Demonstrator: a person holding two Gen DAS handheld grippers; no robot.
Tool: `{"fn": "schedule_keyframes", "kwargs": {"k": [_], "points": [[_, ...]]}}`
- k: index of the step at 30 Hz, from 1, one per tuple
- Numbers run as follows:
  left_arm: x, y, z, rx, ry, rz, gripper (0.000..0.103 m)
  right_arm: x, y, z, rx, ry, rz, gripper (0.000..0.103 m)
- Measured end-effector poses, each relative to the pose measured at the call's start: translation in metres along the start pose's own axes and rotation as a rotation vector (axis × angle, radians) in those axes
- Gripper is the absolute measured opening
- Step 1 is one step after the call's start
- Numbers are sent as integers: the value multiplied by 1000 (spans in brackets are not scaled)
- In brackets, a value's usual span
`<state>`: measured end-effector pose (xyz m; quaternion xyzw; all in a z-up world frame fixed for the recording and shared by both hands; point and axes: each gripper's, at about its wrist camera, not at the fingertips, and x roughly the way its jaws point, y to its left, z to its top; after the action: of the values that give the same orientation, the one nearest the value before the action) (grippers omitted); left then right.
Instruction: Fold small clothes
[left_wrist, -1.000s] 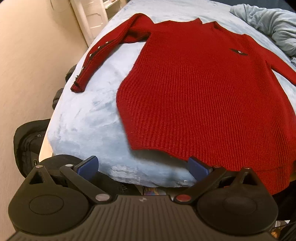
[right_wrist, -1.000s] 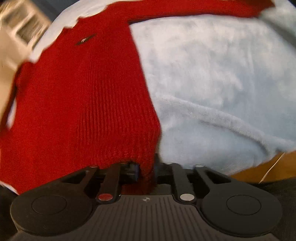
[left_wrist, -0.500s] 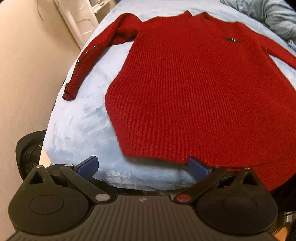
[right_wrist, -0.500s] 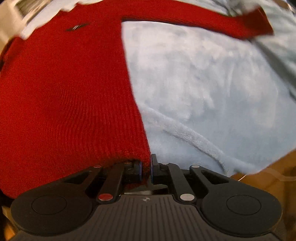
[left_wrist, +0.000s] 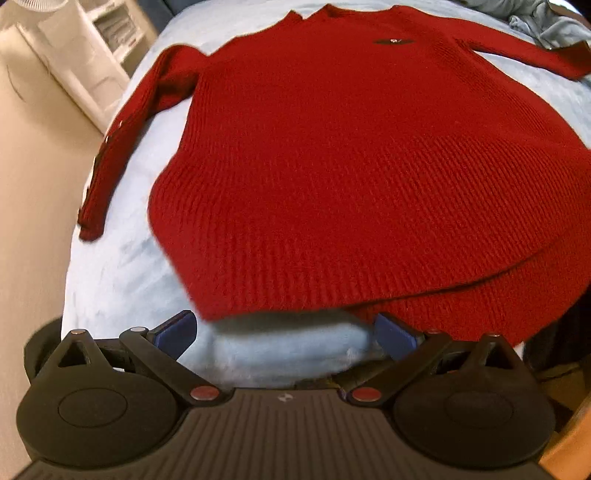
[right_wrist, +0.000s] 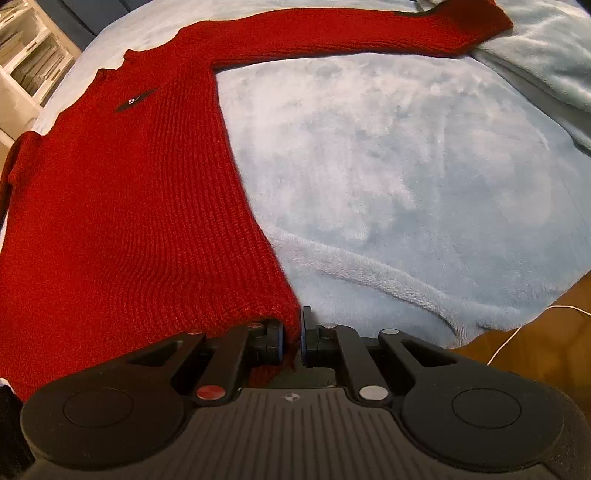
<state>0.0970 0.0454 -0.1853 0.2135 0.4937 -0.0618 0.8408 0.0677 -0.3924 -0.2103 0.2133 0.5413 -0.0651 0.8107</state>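
Note:
A red knit sweater lies flat, front up, on a light blue fleece blanket, both sleeves spread out. My left gripper is open and empty at the sweater's bottom hem near its left corner, which lies between the two blue pads. My right gripper is shut on the sweater's bottom right hem corner; the red knit sits pinched between the pads. The right sleeve stretches away across the far side.
The blanket covers a bed. A white cabinet stands on a beige floor at the left. Rumpled grey-blue bedding lies at the far right. Wooden floor and a thin white cable show past the blanket's right edge.
My left gripper has moved right and forward so the hem's left corner now sits between its open fingers. My right gripper has stayed shut on the hem corner.

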Motion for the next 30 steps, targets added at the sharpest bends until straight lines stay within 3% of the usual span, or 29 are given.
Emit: {"fn": "schedule_keyframes", "kwargs": {"k": [6,9,13,19,22,25,27,30], "points": [[1,33,20,-198,-38,-33,103,-2,-4,0,6,-12,10,8],[0,53,25,-225,-38,-61,102,-2,-4,1,11,-8,10,8],[11,73,28,-233,-15,57,103,0,-4,3,17,1,5,8],[44,111,32,-354,71,189,103,-1,-4,2,16,-5,1,8],[31,127,42,-374,23,311,103,-5,-6,2,28,-29,-5,8],[4,143,47,-374,-70,367,103,-8,-6,2,43,-59,-24,8],[-14,151,48,-390,-102,362,103,-9,-7,3,55,-75,-37,8],[-18,147,41,-382,-81,365,103,-9,-7,3,70,-92,-55,8]]}}
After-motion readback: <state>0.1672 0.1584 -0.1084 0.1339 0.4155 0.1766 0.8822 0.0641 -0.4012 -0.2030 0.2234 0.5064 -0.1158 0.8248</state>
